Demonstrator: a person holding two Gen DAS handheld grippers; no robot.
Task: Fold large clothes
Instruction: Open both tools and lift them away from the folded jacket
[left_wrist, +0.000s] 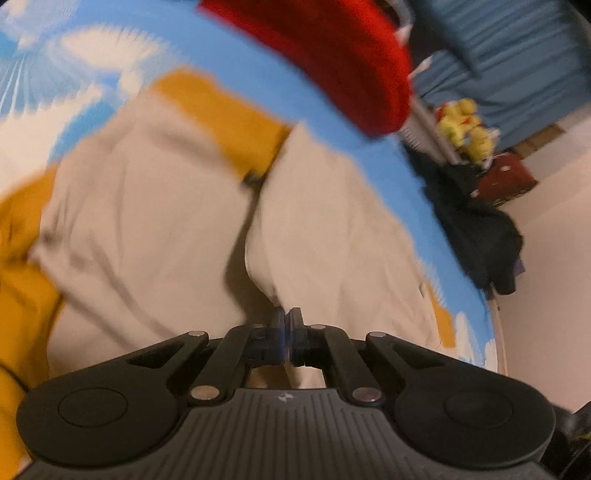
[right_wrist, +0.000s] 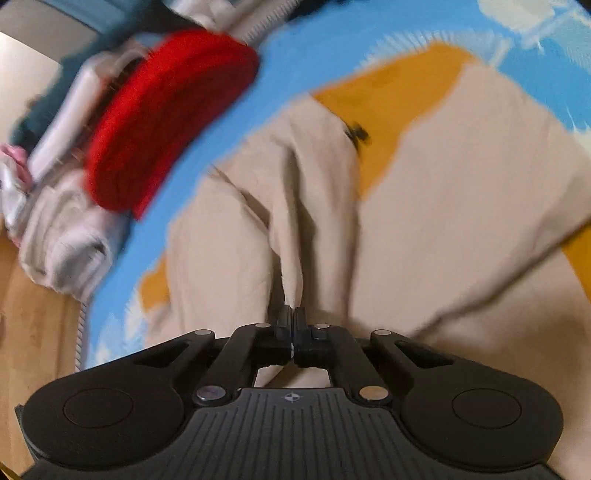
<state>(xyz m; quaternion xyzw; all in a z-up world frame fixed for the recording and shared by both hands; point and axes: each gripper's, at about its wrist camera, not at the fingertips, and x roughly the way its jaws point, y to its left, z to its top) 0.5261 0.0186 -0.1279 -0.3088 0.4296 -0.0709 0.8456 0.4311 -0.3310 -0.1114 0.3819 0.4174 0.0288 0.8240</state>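
Note:
A large beige garment with mustard-yellow parts (left_wrist: 147, 206) lies spread on a blue bed sheet with white clouds (left_wrist: 332, 122). My left gripper (left_wrist: 287, 315) is shut on a raised fold of the beige cloth, which bunches up from its tips. The same garment fills the right wrist view (right_wrist: 443, 206). My right gripper (right_wrist: 293, 314) is shut on another pinched ridge of the beige cloth. Both views are motion-blurred.
A folded red knit (left_wrist: 332, 55) lies on the sheet beyond the garment; it also shows in the right wrist view (right_wrist: 162, 122). White clothes (right_wrist: 70, 236) sit at the bed's edge. A dark pile (left_wrist: 476, 229) and yellow toys (left_wrist: 465, 129) lie beside the bed.

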